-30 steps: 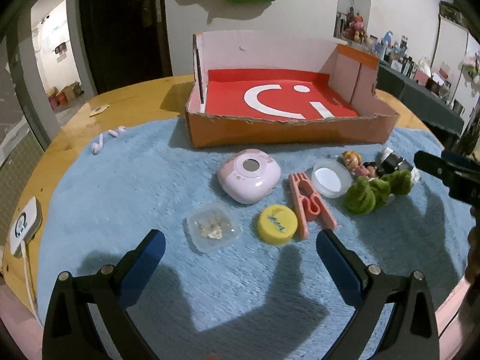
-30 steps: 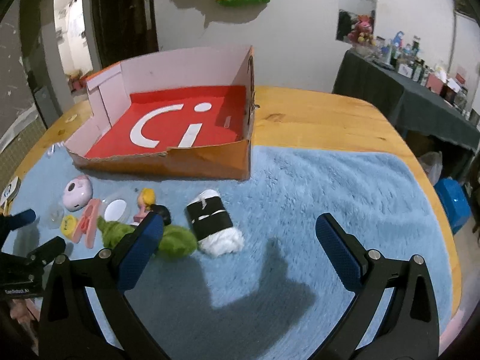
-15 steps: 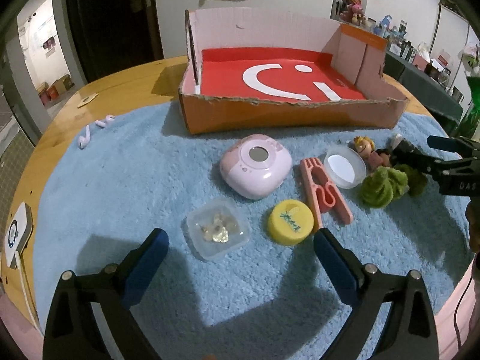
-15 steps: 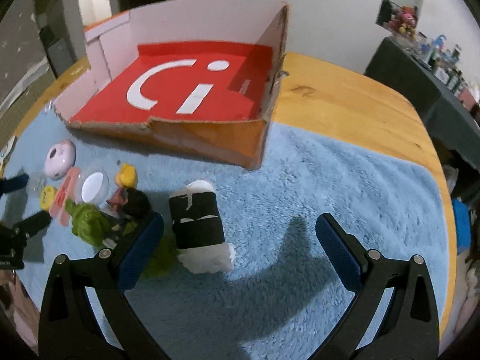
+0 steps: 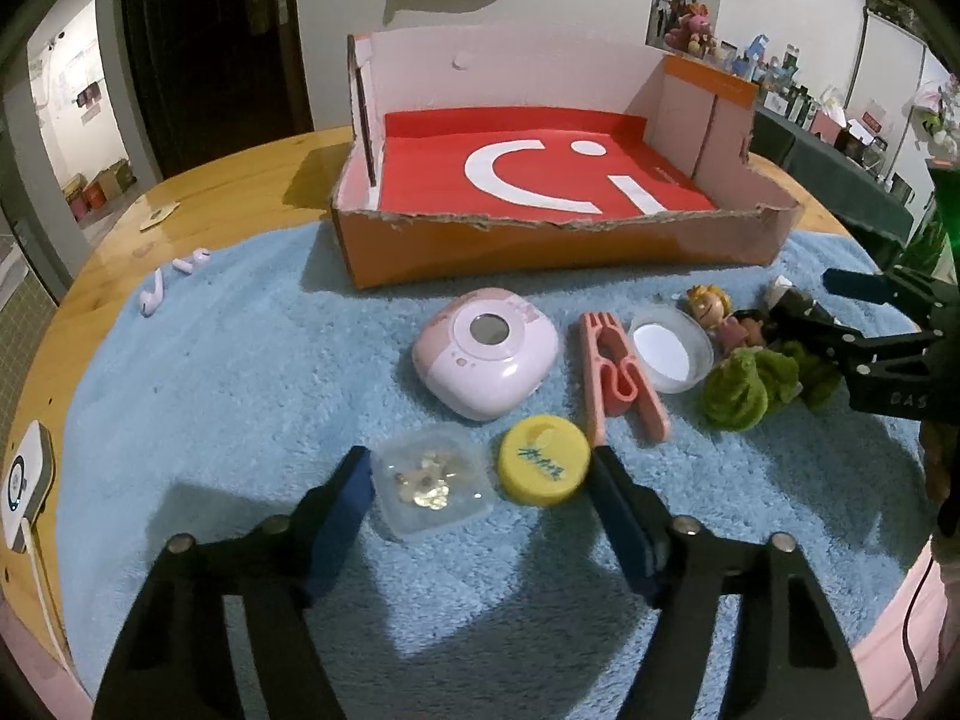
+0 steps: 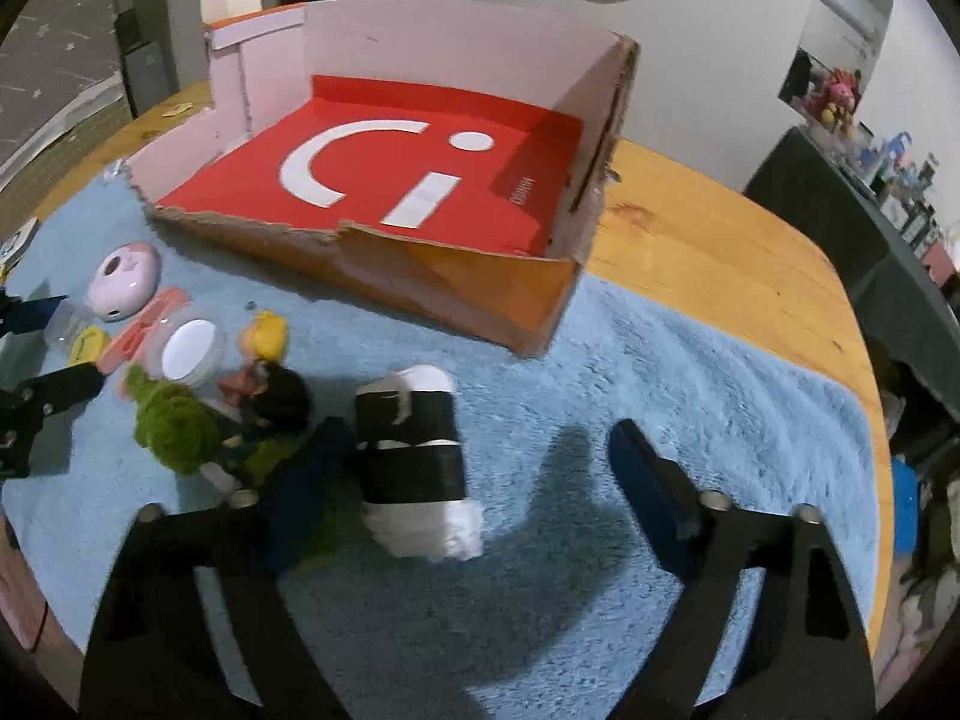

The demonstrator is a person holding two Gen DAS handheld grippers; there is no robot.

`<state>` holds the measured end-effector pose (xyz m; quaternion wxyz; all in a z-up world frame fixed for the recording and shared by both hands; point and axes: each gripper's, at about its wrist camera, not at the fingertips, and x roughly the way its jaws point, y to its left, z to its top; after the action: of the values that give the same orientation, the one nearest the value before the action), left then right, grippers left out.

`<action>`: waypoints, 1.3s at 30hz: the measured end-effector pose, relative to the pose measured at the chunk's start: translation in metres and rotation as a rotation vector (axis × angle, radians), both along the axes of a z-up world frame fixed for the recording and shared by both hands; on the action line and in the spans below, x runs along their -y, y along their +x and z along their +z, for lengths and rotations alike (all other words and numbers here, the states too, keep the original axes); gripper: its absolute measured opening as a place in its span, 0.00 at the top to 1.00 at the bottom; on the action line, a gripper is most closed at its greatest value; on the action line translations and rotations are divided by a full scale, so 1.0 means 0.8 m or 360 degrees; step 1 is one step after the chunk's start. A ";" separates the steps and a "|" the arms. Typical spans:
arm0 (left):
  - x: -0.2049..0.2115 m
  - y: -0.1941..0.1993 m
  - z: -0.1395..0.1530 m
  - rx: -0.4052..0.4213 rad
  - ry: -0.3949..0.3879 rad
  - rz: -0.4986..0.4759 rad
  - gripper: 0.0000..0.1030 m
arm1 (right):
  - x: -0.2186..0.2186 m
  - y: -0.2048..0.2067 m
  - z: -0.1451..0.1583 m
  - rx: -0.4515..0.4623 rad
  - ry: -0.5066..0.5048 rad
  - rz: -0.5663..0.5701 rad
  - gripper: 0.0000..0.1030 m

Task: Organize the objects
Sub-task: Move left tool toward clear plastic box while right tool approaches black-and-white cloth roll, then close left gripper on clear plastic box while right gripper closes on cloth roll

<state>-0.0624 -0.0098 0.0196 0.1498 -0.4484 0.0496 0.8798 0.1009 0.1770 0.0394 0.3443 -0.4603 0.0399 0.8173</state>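
An open cardboard box (image 5: 540, 252) with a red floor stands at the back of a blue mat; it also shows in the right wrist view (image 6: 456, 288). My left gripper (image 5: 480, 480) is open, its fingers either side of a clear lidded container (image 5: 429, 480) and a yellow cap (image 5: 543, 468). My right gripper (image 6: 474, 456) is open around a black-and-white roll (image 6: 414, 450); it also shows in the left wrist view (image 5: 804, 306). A pink round device (image 5: 486, 354), a pink clip (image 5: 618, 378), a clear round lid (image 5: 666, 348), small figurines (image 5: 720, 315) and a green plush (image 5: 750, 384) lie between.
The blue mat (image 5: 210, 390) covers a round wooden table (image 5: 240, 192). White earbuds (image 5: 174, 282) lie at the mat's left edge. A small white device (image 5: 21, 480) sits at the table's left rim. A dark cluttered table (image 6: 852, 198) stands at the right.
My left gripper has moved forward and down, so its fingers now flank the clear container and yellow cap. My right gripper has moved in around the black-and-white roll.
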 end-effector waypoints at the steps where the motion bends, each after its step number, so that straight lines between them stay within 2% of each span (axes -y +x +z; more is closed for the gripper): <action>1: 0.000 0.001 0.001 0.0003 0.0013 -0.0004 0.31 | 0.003 0.000 0.000 -0.0009 -0.0001 0.0015 0.31; 2: 0.001 0.001 0.001 0.0009 0.0036 -0.0009 0.31 | 0.005 0.000 0.000 -0.0016 -0.0001 0.0028 0.40; 5: 0.005 0.004 0.002 0.0021 0.0085 -0.0006 0.31 | 0.008 -0.001 -0.001 -0.0049 -0.0039 0.0069 0.55; 9: 0.006 0.006 0.002 0.0029 0.0127 -0.0005 0.37 | 0.011 0.001 -0.002 -0.0109 -0.0079 0.0060 0.66; 10: 0.006 0.007 0.002 0.0028 0.0140 -0.0010 0.44 | 0.011 0.002 -0.003 -0.0128 -0.0103 0.0063 0.67; 14: 0.003 0.010 0.003 0.0017 0.0162 -0.0030 0.59 | 0.009 0.006 -0.003 -0.0176 -0.0132 0.0049 0.67; 15: 0.002 0.011 0.003 0.0016 0.0162 -0.0033 0.60 | 0.010 0.008 -0.003 -0.0187 -0.0137 0.0044 0.67; 31: 0.002 0.010 0.004 -0.0007 0.0158 -0.0079 0.58 | 0.011 0.011 -0.002 -0.0228 -0.0158 0.0018 0.67; 39: 0.012 0.015 0.008 -0.0007 0.0200 -0.0154 0.64 | 0.011 0.013 -0.003 -0.0238 -0.0166 0.0008 0.67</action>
<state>-0.0506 -0.0196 0.0263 0.2201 -0.4331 0.0162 0.8739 0.1114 0.1679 0.0374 0.3137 -0.4153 0.1068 0.8472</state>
